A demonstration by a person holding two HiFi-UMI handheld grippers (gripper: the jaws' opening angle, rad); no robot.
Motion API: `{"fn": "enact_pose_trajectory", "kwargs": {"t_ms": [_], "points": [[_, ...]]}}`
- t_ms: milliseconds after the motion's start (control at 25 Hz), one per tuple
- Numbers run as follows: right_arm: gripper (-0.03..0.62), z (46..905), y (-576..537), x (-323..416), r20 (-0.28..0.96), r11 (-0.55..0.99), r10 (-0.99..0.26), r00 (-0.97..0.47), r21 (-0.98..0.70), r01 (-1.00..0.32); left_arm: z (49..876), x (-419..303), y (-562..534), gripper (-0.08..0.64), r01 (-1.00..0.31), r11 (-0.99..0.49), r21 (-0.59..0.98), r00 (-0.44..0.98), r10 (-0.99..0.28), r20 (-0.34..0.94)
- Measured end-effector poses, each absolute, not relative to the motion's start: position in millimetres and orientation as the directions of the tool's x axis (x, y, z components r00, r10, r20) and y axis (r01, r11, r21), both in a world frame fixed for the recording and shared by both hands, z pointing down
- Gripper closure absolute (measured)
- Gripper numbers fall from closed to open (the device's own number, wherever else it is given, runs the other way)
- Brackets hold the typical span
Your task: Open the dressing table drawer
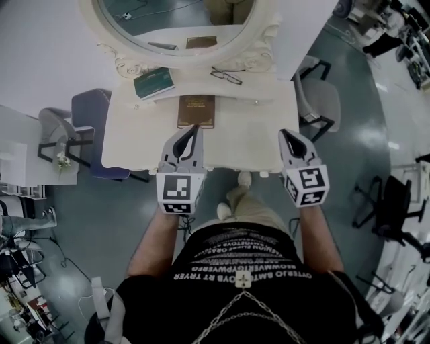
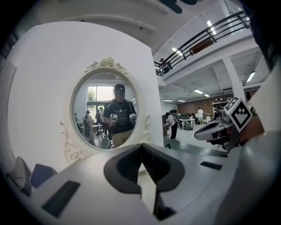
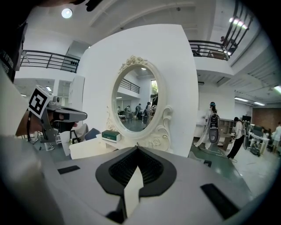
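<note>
Cream-painted wood is my guess for this ornate dressing table (image 1: 248,131), the one with the oval carved-frame mirror (image 1: 176,20) at the top centre of the head view. The drawer I'm after should sit under the front edge of the tabletop, mid-frame between my two grippers. The head view looks down so steeply that I can't see its face or any knob.

Both tools are right at that front edge. My left gripper (image 1: 195,131) is centre-left, jaws pressed together on nothing. My right gripper (image 1: 285,134) is over to the right, also pressed together and empty.

Handling-wise, I'd expect a light, stiff drawer that slides straight out, maybe a bit sticky on its runners. Painted surfaces are slippery, so I'd go for a knob or pull if there is one rather than the lip, and pull level. The jaws need to spread first, obviously.

No idea what's in the drawer, since it's hidden. On the tabletop there's a dark green book (image 1: 153,82) at upper left and a brown hardcover book (image 1: 196,111) just past my left gripper's tip. A pair of black-framed glasses (image 1: 226,75) sits by the mirror's base. A jerky pull could send those sliding.
</note>
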State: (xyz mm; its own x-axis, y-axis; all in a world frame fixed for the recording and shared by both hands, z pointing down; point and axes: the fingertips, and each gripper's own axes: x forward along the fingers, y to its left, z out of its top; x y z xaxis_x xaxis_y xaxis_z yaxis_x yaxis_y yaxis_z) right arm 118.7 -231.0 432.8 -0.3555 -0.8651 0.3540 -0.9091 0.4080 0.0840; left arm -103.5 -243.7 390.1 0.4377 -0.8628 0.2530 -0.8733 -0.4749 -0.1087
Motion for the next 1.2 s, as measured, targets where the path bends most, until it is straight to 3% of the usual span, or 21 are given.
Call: {"fn": "enact_pose_trajectory", "kwargs": {"t_ms": [1200], "points": [[0.589,622.1,-379.2,138.5,0.638,0.43,-0.675,-0.371,-0.068,-0.9,441.0,-79.4,-344.9,0.555,-0.911,-0.403,-0.087,0.354,-0.873,0.336]]}}
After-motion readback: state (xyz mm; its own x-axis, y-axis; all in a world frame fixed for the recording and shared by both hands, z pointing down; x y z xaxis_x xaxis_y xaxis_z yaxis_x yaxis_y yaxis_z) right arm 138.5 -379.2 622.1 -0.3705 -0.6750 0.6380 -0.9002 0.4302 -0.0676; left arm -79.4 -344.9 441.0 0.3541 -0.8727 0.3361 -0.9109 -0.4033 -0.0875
